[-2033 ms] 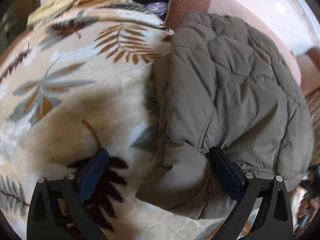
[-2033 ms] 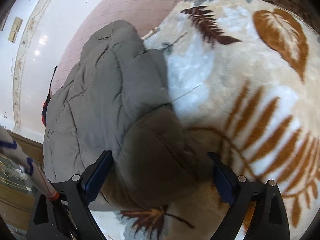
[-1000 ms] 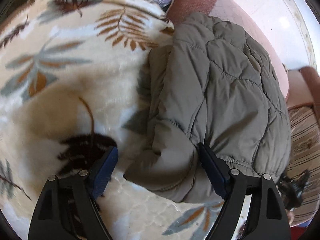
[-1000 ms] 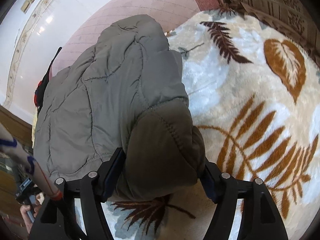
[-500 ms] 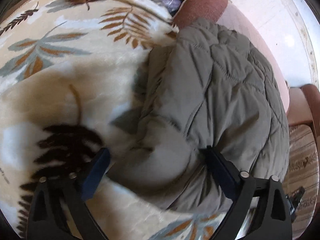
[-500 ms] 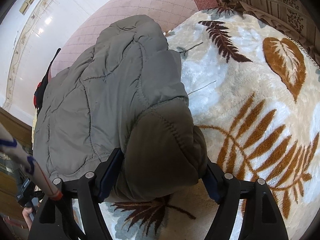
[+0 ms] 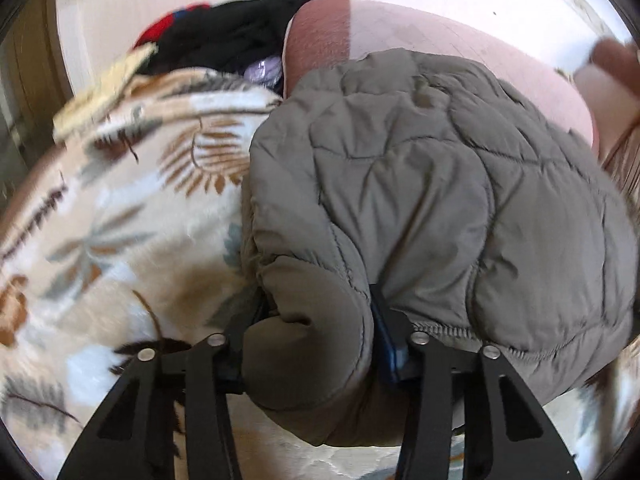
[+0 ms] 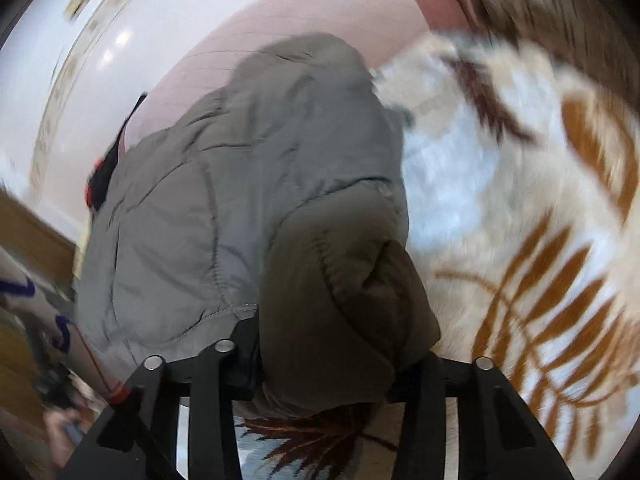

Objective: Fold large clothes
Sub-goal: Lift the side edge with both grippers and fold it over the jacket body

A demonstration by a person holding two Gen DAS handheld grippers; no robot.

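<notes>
A grey-green quilted puffer jacket [image 7: 420, 184] lies bunched on a fleece blanket with a leaf print [image 7: 120, 208]. My left gripper [image 7: 316, 320] is shut on a padded fold of the jacket's near edge, which bulges out between the jaws. The jacket also fills the right wrist view [image 8: 248, 184]. My right gripper [image 8: 332, 344] is shut on another padded fold at the jacket's near edge. Both views are blurred by motion. The fingertips are hidden under the fabric.
A pink quilted headboard or cushion [image 7: 400, 28] rises behind the jacket. A pile of dark and red clothes [image 7: 224, 36] sits at the far left of the blanket. The blanket [image 8: 520, 220] spreads to the right. A white wall [image 8: 80, 60] stands behind.
Both grippers have closed from open onto folds of the jacket's near edge. The views have tilted up and blurred, and the jacket's near edge has bunched up.
</notes>
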